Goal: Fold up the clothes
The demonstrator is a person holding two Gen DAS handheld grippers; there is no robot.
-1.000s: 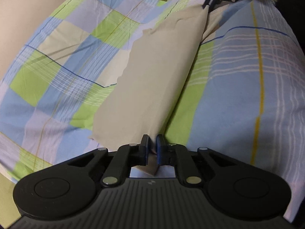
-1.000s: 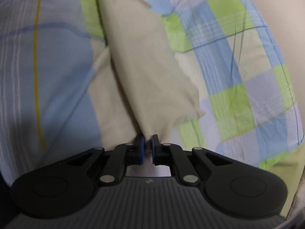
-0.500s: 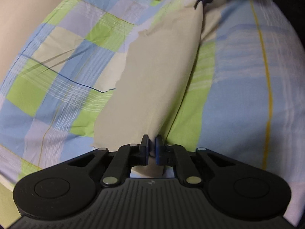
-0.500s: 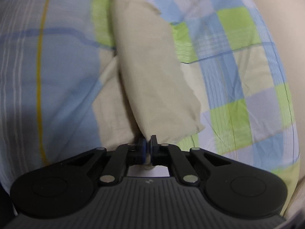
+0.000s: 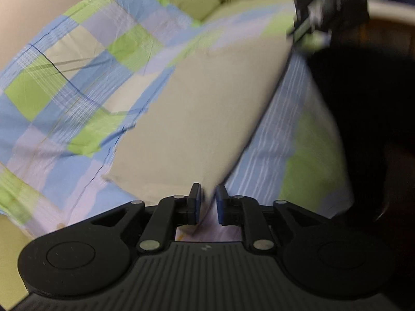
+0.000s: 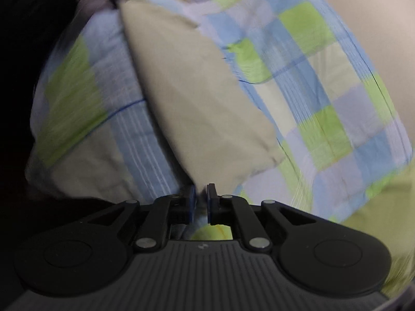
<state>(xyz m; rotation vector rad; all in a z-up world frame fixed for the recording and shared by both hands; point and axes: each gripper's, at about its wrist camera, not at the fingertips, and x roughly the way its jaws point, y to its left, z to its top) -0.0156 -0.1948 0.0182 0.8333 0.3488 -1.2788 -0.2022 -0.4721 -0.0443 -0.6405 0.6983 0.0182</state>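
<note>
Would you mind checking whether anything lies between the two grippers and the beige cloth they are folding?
Nothing visible does. The left gripper and the right gripper each already pinch an end of the beige cloth, which stretches taut between them over the checked bedsheet. Motion blur hides finer detail.

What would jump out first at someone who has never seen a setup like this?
The beige cloth stretched taut through the middle of both views, each end pinched in a black gripper: the left gripper low in its own view, the right gripper low in its own. Beneath lies a bright checked bedsheet of blue, green and lilac squares.
</note>
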